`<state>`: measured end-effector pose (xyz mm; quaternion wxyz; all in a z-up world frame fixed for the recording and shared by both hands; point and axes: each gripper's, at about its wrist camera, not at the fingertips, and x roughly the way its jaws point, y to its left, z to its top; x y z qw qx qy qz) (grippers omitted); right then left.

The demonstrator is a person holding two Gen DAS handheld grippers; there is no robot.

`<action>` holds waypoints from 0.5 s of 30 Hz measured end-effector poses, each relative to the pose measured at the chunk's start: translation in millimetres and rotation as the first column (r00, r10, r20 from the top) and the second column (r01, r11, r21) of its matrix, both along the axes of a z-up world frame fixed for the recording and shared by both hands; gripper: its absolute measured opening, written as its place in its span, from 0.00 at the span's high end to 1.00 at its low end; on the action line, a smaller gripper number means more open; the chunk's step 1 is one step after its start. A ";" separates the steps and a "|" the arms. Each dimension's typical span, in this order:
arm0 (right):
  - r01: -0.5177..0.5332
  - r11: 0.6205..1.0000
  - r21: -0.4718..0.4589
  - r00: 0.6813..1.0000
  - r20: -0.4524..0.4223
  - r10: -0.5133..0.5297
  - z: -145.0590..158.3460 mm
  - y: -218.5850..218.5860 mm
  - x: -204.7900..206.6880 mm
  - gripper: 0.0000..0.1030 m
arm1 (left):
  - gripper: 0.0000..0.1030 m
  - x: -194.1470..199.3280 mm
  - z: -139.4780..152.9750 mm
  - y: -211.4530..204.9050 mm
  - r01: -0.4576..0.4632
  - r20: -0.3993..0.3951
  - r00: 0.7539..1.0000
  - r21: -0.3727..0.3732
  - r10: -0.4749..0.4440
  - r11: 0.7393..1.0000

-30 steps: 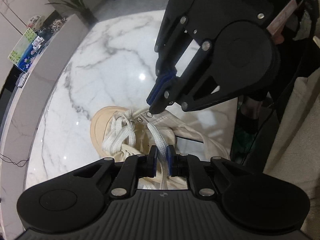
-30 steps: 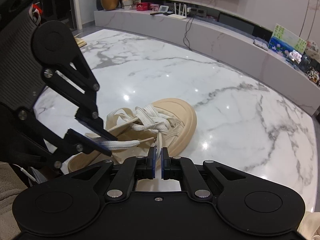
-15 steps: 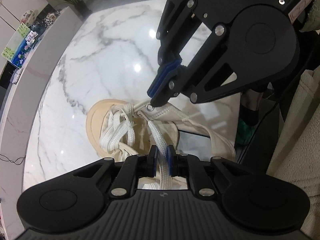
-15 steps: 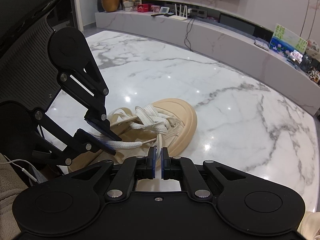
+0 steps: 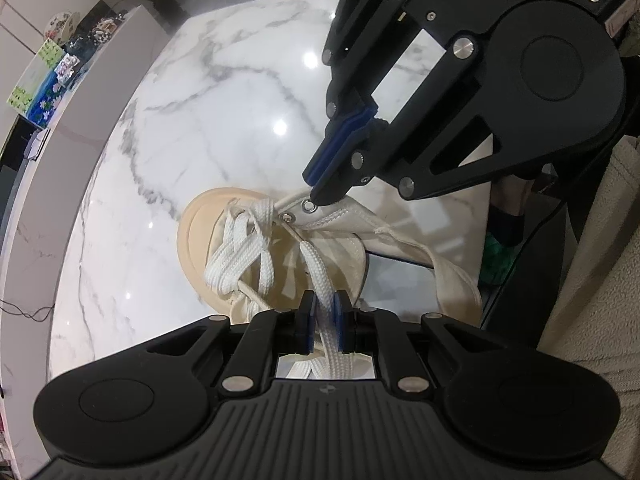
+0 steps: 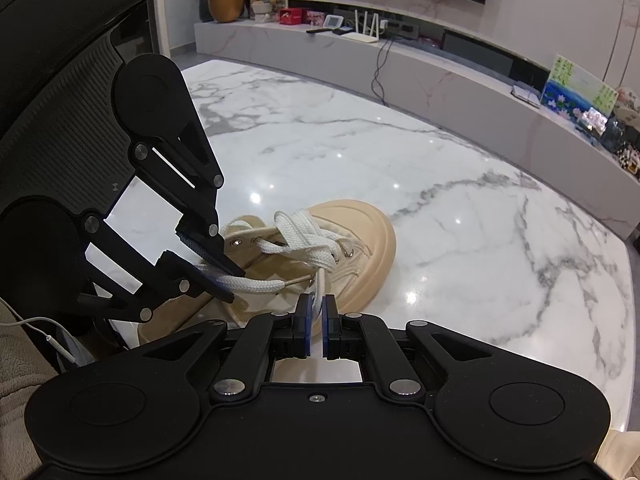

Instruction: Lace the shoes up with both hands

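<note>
Two grippers work one beige canvas shoe (image 6: 352,248), which lies on the white marble table (image 6: 480,216) with its toe toward one o'clock in the right wrist view. The left gripper (image 5: 323,316) is pinched on the flat white lace (image 5: 320,276), a length rising from the shoe's throat up between its blue pads. The right gripper (image 6: 316,320) is nearly closed on a thinner strand, which looks like the lace's tip end, running from its pads toward the eyelet row. In the left wrist view its fingertips sit right at the upper metal eyelet (image 5: 309,206), at about twelve o'clock from the left pads.

The lower rows are already crossed near the toe, so I judge the step in hand is threading an upper eyelet. Whether the tip has entered the hole I cannot tell. The next move seems to call for a fine push through that small ring while the left gripper holds its strand taut, then a regrip on the far side to draw it through.
</note>
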<state>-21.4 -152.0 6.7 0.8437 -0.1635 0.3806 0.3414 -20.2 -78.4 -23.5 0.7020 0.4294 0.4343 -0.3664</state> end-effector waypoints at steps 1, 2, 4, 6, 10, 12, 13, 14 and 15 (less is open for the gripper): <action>0.001 1.000 0.000 1.000 0.000 -0.001 -0.2 1.3 -0.8 0.97 | 0.91 0.0 0.1 -0.5 0.001 0.003 1.000 -0.001 -0.001 1.000; 0.000 1.000 0.000 1.000 0.000 0.000 -0.4 0.6 -0.1 0.97 | 0.91 0.0 0.2 -1.0 0.003 0.006 1.000 -0.001 -0.003 1.000; -0.002 1.000 0.000 1.000 0.000 0.002 -0.9 -1.6 1.6 0.97 | 0.91 -0.7 1.6 -1.6 0.009 0.011 1.000 -0.005 -0.009 1.000; -0.003 1.000 0.000 1.000 -0.001 0.003 -0.8 -1.7 1.9 0.97 | 0.91 -2.1 4.2 -2.4 0.018 0.018 1.000 -0.008 -0.018 1.000; -0.004 1.000 0.000 1.000 -0.001 0.004 0.1 -1.7 1.5 0.97 | 0.91 -3.4 4.8 -3.4 0.028 0.020 0.999 -0.013 -0.028 1.000; -0.003 1.000 0.000 1.000 -0.002 0.003 0.2 -1.7 2.0 0.97 | 0.91 -4.1 3.9 -4.6 0.034 0.019 0.999 -0.013 -0.034 0.999; -0.003 1.000 0.000 1.000 -0.002 0.003 0.2 -1.7 2.3 0.97 | 0.91 -4.6 3.6 -4.8 0.036 0.019 0.999 -0.012 -0.036 0.999; -0.003 1.000 0.000 1.000 -0.002 0.003 0.3 -1.7 2.6 0.97 | 0.91 -5.1 3.6 -5.4 0.039 0.016 0.999 -0.013 -0.038 0.999; -0.003 1.000 0.000 1.000 -0.002 0.003 0.3 -1.7 2.9 0.97 | 0.91 -5.7 3.7 -5.9 0.041 0.014 0.999 -0.014 -0.041 0.999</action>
